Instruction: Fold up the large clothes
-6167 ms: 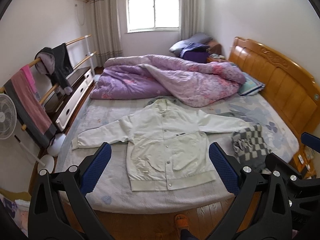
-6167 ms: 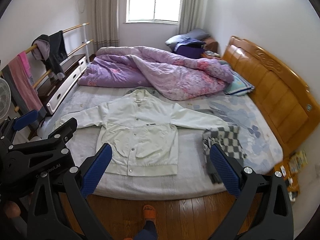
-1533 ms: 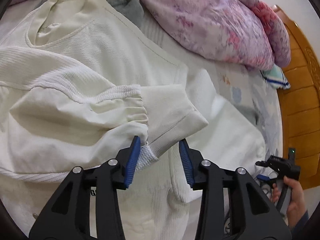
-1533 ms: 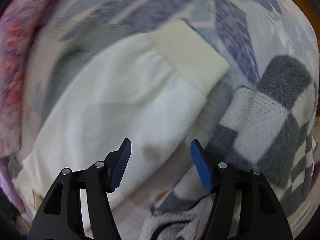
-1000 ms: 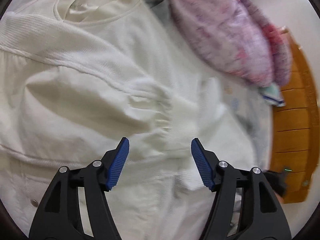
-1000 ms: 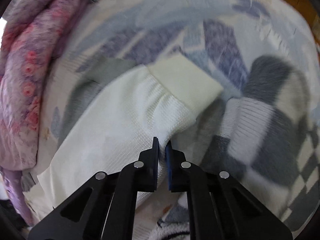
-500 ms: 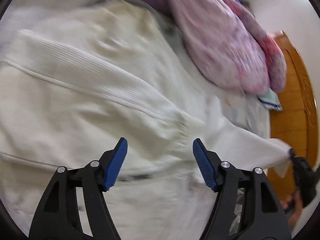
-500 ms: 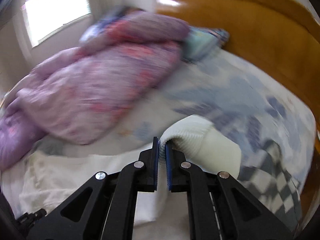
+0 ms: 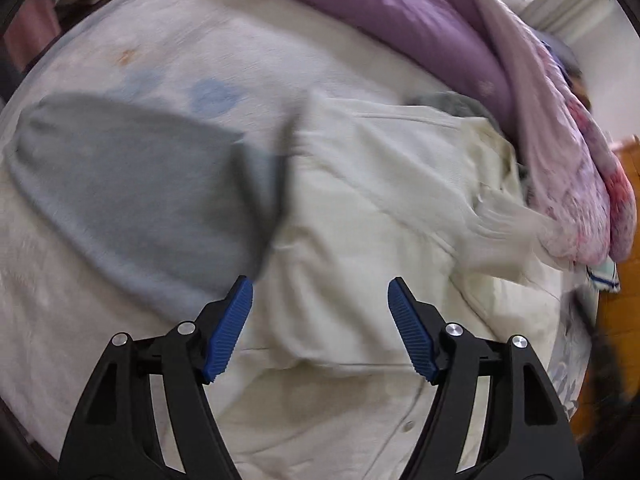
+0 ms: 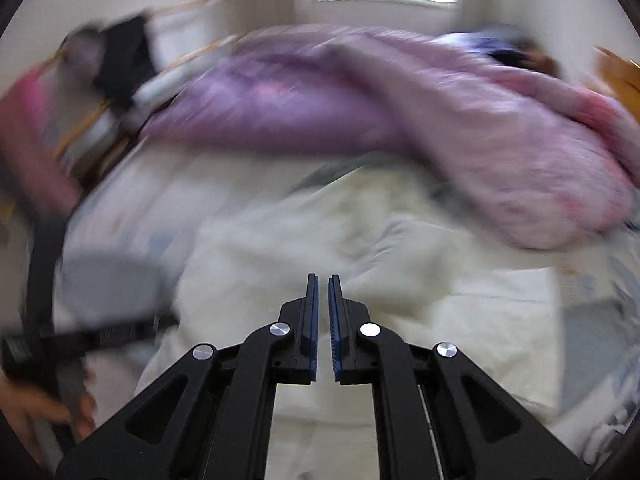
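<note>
Left gripper (image 9: 320, 300) first: gaped wide, ribbed blue pads (image 9: 228, 328) well apart, clamped on nothing, hovered over the lower front of the garment. Right gripper (image 10: 324, 280) next: pinched down to a thin slit, pads almost touching, aimed across the same garment toward the far bedding; could not tell through the blur whether any cloth sat in that slit.

Underneath it all, stretched the pale floral bed sheet (image 9: 140, 60), bare on the left side. Along the far edge, lay heaped the bulky purple-and-pink flowered quilt (image 9: 400, 12), close against the garment's collar end. Spread flat on the sheet, sat the large cream ribbed jacket (image 9: 380, 220), front up, one sleeve laid across the chest, its gathered cuff (image 9: 500, 224) pointing toward the quilt. Peeked out by the collar, a scrap of grey cloth (image 9: 452, 104). At the right rim, showed the orange wooden headboard (image 9: 628, 200), with a pale green pillow with a blue stripe (image 9: 604, 276) just beside it. Down the jacket's placket, glinted one small round snap button (image 9: 408, 426).
</note>
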{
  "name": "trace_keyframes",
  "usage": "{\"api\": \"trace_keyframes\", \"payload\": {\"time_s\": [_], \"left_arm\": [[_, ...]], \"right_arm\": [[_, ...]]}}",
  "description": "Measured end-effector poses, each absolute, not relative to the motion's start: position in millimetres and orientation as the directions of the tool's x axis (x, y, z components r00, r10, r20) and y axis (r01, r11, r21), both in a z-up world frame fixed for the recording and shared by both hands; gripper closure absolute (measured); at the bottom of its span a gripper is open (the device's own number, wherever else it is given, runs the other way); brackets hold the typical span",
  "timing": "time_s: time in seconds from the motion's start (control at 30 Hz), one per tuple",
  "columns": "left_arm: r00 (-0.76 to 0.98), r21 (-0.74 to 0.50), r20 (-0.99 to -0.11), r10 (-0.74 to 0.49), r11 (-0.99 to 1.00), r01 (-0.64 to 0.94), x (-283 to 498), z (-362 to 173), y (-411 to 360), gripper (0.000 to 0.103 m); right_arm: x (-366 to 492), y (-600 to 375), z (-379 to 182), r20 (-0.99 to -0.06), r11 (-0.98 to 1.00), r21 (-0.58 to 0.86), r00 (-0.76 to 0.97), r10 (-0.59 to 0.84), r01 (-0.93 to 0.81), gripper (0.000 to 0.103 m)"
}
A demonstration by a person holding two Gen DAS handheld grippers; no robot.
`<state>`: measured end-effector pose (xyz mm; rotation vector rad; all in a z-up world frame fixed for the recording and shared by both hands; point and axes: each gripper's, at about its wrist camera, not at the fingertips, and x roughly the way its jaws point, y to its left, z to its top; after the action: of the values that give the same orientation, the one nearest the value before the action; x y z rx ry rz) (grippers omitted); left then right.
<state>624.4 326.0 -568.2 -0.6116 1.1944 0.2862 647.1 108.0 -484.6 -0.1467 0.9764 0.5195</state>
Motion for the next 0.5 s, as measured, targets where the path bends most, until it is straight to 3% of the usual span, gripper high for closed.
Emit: {"api": "trace_keyframes", "payload": {"time_s": [0.13,0.3,0.5], "left_arm": [[0.367,-0.323,-0.921,-0.129,0.779,-0.538,605.4,-570.7,343.5,0.032],[0.384,-0.374,-0.902,-0.197,0.801,-0.468,629.8,-577.8,316.2,0.028],[0.428,-0.489,-0.849,-0.309,0.766,-0.416,692.8,-597.4,289.8,0.027]], "right_arm": [[636.7,119.6,-520.0,-0.887,0.853,0.15,0.313,0.34,-0.501,0.097],[644.1,58.3,-513.4,-0.891,0.916,0.123,0.364,0.271,-0.381,0.085],[668.4,-37.1,-515.6,-0.892,0.978,0.062,0.428,0.144,-0.201,0.084]]}}
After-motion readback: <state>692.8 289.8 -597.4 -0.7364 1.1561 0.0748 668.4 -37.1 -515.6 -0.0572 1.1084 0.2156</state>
